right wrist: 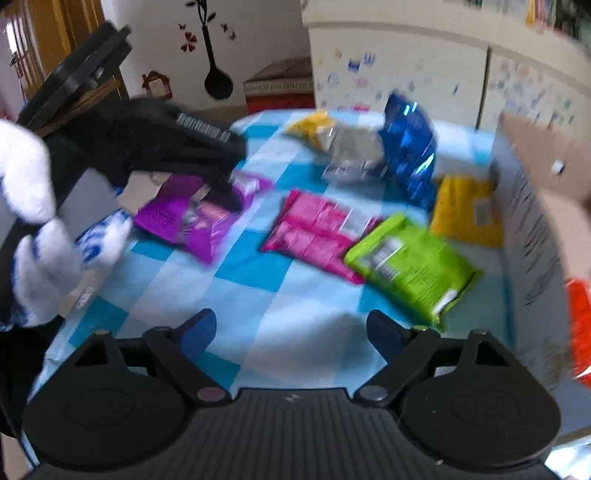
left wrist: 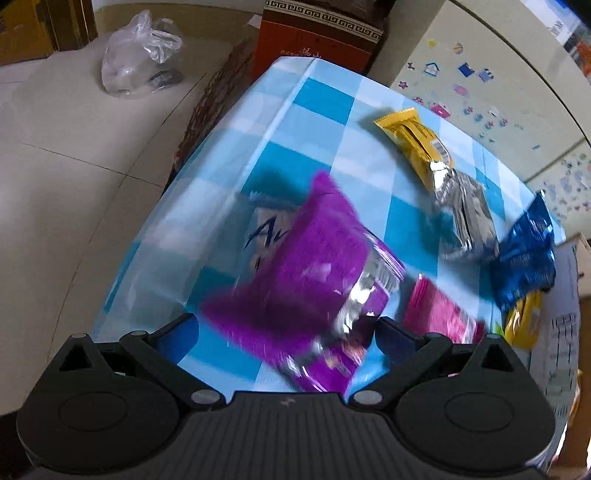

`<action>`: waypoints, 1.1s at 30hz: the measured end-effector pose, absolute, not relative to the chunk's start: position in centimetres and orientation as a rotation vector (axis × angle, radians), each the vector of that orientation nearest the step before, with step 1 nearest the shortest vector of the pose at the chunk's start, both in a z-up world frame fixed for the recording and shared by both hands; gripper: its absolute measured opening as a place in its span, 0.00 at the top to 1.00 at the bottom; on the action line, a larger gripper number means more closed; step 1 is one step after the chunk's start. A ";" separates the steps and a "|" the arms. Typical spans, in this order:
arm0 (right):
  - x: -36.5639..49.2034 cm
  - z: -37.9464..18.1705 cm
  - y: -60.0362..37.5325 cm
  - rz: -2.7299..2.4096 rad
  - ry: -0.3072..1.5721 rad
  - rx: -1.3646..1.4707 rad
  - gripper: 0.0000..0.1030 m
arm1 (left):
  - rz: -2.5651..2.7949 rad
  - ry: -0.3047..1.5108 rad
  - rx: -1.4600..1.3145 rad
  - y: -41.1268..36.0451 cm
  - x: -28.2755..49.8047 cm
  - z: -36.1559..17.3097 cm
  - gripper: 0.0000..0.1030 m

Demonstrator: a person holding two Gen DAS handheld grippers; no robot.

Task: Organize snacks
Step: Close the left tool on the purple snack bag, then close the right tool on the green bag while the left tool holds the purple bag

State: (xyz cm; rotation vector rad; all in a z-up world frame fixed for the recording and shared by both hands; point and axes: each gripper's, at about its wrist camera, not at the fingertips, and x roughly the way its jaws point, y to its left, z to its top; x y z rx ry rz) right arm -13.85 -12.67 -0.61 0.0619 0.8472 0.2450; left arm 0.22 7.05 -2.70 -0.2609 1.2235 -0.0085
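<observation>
Snack packs lie on a blue-and-white checked tablecloth [left wrist: 295, 122]. My left gripper [left wrist: 284, 325] is open, its jaws either side of a purple pack [left wrist: 306, 273]; the right wrist view shows it [right wrist: 221, 184] over that purple pack [right wrist: 177, 218]. A pink pack [left wrist: 439, 314], a yellow pack [left wrist: 413, 140], a silver pack [left wrist: 461, 218] and a blue pack [left wrist: 528, 254] lie further right. My right gripper [right wrist: 291, 332] is open and empty above bare cloth. Ahead of it lie the pink pack [right wrist: 314, 229], a green pack [right wrist: 410, 266], a yellow pack [right wrist: 465, 210] and the blue pack [right wrist: 410, 147].
A cardboard box [right wrist: 535, 206] stands at the table's right edge, with something orange-red [right wrist: 580, 328] by it. A clear plastic bag [left wrist: 140, 55] lies on the floor to the left. A red-brown box [left wrist: 317, 33] and a stickered cabinet [left wrist: 480, 74] stand behind the table.
</observation>
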 end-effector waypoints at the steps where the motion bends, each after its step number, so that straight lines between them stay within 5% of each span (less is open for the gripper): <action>1: -13.9 -0.2 -12.9 0.223 0.819 0.048 0.15 | -0.004 1.217 -0.259 7.2 -0.3 -2.5 0.00; 12: -10.6 -2.2 -14.4 0.093 0.762 -0.013 0.12 | -0.004 1.163 -0.232 6.7 -1.0 -1.8 0.00; 20: -8.8 -3.6 -14.5 0.104 0.783 -0.057 0.01 | -0.033 1.167 -0.239 6.0 0.0 -1.5 0.00; 33: -7.9 -3.8 -15.0 0.135 0.842 -0.006 0.00 | -0.088 1.102 -0.057 4.1 0.1 -1.4 0.00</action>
